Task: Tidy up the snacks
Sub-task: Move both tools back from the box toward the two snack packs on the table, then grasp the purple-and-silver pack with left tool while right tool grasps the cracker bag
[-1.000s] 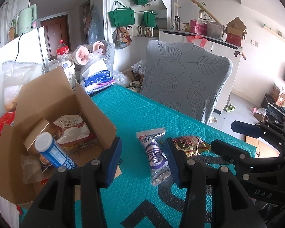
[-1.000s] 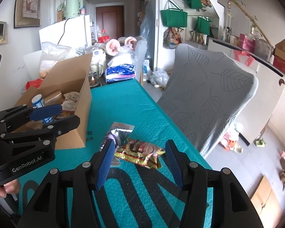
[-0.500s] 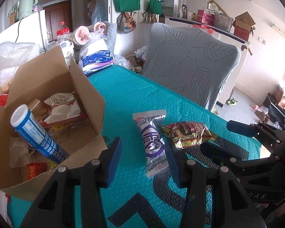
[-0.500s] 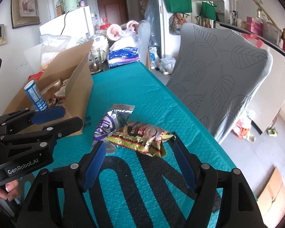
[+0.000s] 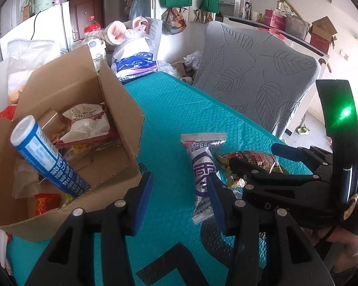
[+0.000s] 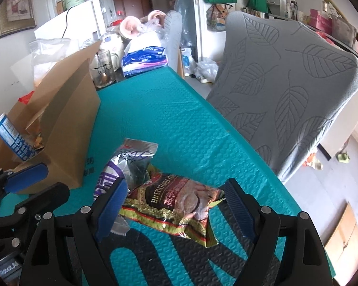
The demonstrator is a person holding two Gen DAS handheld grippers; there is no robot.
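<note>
Left claw (image 5: 179,197) open, low centre of the left wrist view, hovering over the teal desk (image 5: 179,109), nothing between its blue pads. Purple-and-silver snack packet (image 5: 202,166) flat on the desk just right of centre, its lower end beside the right-hand pad. Right claw (image 6: 176,207) open too, straddling the brown-and-gold snack packet (image 6: 179,205) at lower centre of the right wrist view; contact with the pads impossible to tell. Brown packet overlapping the purple one's edge. Cardboard box (image 5: 121,109) at left, open, holding a blue-and-white tube (image 5: 47,157) leaning against its front wall and more wrapped snacks (image 5: 86,121). Grey leaf-patterned chair (image 5: 255,78) at upper right.
</note>
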